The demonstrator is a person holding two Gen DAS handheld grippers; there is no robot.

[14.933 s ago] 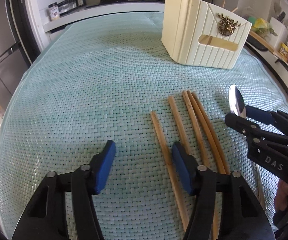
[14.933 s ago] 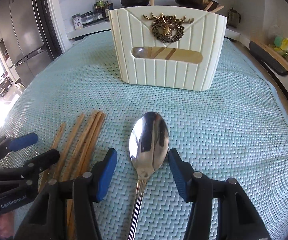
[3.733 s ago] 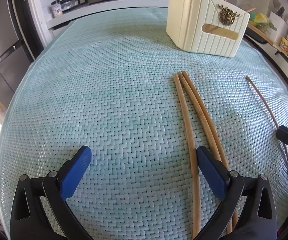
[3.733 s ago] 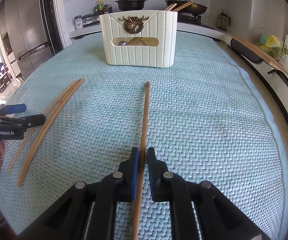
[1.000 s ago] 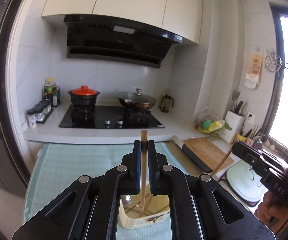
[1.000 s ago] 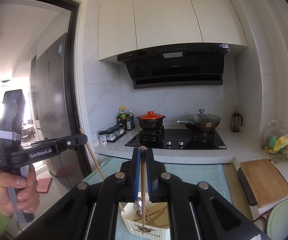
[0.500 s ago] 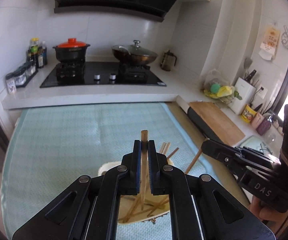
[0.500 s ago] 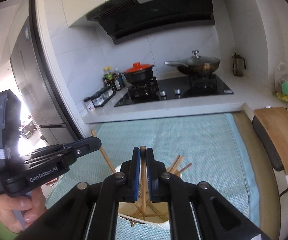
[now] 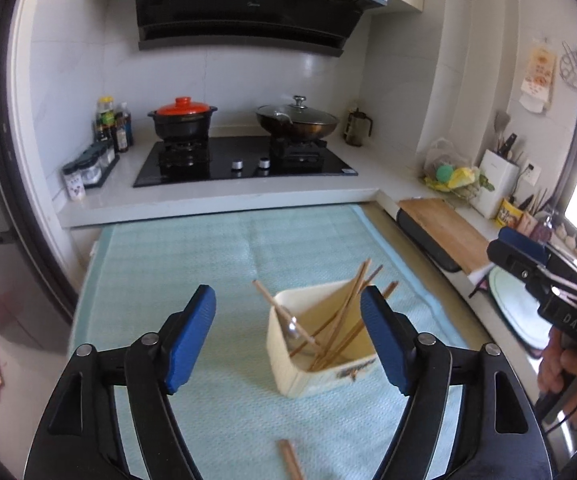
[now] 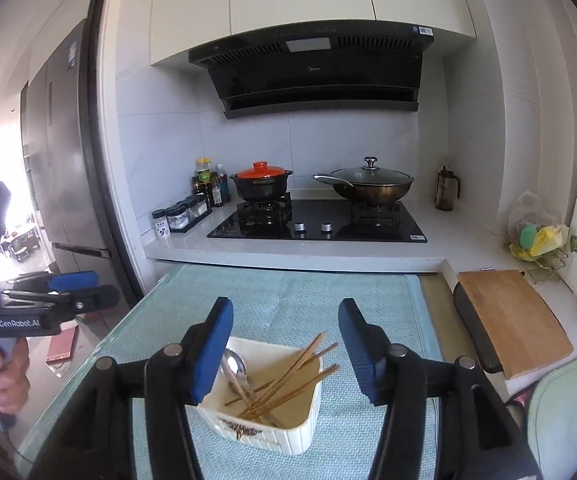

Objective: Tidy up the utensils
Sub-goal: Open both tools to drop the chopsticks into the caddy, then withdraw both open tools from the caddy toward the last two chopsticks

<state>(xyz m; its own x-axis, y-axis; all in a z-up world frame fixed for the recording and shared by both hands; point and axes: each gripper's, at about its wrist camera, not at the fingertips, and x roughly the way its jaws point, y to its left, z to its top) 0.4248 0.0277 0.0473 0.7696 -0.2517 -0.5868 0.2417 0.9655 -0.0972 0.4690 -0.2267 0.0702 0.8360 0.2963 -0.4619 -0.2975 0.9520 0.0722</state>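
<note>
Both grippers hang up over the cream holder [image 9: 320,376] on the light green mat [image 9: 192,264], and both have just been opening. The left gripper [image 9: 288,340] has its blue pads spread wide with nothing between them. The right gripper [image 10: 286,350] is let go too, its pads apart and empty, with the holder showing in the gap below.

Most of the job looks done. A bunch of wooden chopsticks [image 9: 340,328] lean every which way inside the holder, some tips poking up over the rim. The right wrist view shows them too [image 10: 288,384], crossed in a pile at the bottom. A shiny metal spoon [image 10: 235,369] sits in there with them, bowl up, against the left wall of the holder.

There is still a little bit left. Down on the mat, in front of the holder and near the bottom of the left wrist view, the ends of two more chopsticks [image 9: 288,460] lie side by side. They are well apart from the holder and nobody is touching them. I cannot tell how long they are or if more lie past the edge of the view.

So I think the next thing is to go down and pick those up and drop them in with the others. After that the mat should have no loose utensils, as far as I can see from here. The chopsticks in the holder are a bit messy, and one [image 9: 272,304] sticks out far on the left side
</note>
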